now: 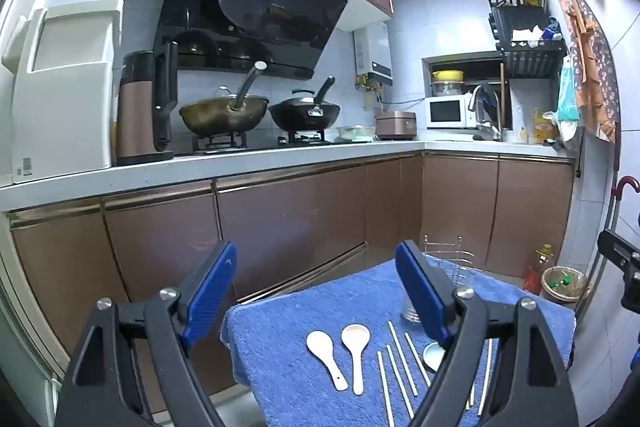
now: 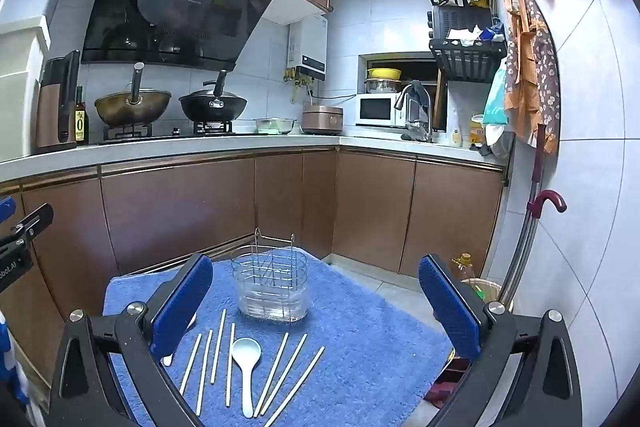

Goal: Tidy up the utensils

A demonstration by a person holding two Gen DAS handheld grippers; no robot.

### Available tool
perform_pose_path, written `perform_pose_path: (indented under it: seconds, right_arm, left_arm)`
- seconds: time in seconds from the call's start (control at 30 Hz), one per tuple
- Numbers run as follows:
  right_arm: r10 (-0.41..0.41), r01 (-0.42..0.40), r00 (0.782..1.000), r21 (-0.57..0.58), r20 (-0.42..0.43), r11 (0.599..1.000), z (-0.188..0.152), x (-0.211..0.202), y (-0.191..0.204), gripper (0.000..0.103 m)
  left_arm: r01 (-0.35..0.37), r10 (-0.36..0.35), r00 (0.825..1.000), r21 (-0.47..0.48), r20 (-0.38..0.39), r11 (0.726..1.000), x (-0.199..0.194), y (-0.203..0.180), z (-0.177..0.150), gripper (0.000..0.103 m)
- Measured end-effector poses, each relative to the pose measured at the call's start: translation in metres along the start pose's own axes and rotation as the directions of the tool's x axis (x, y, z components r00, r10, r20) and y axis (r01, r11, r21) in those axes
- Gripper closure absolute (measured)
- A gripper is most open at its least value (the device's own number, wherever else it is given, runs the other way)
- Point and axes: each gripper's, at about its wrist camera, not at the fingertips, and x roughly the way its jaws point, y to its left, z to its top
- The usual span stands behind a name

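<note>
Both the left gripper [image 1: 316, 281] and right gripper [image 2: 316, 293] hang spread wide, grasping nothing. On the blue towel [image 2: 360, 339], chopsticks [image 2: 218, 345] and white spoons [image 2: 246, 361] lie just before the wire utensil holder [image 2: 270, 287]; one spoon hides behind a blue finger.

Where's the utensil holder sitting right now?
In the right wrist view the wire utensil holder stands upright near the far middle of the blue towel, just beyond the row of chopsticks and the white spoon.
</note>
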Motion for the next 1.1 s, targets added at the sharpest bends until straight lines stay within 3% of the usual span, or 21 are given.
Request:
perform_pose_path:
  seconds: [0.13,0.43,0.77,1.1]
  right_arm:
    - [-0.007,0.007,1.0,-0.011,0.003,1.0,0.001,0.007,0.0,0.0]
    - [-0.009,0.009,1.0,-0.018,0.014,1.0,0.005,0.021,-0.002,0.0]
    - [0.02,-0.02,0.999,0.002,0.027,1.0,0.005,0.046,-0.009,0.0]
    - [0.037,-0.037,0.999,0.016,-0.003,0.999,-0.006,0.074,-0.016,0.0]
  left_arm:
    - [0.025,-0.025,1.0,0.013,-0.012,1.0,0.007,-0.005,0.002,0.022]
    - [-0.008,0.008,1.0,0.011,0.028,1.0,0.021,-0.012,0.009,0.022]
    - [0.008,-0.007,1.0,-0.04,0.016,0.999,0.046,-0.016,0.009,0.022]
    - [-0.003,0.007,0.998,-0.082,0.058,0.997,0.068,-0.019,0.003,0.022]
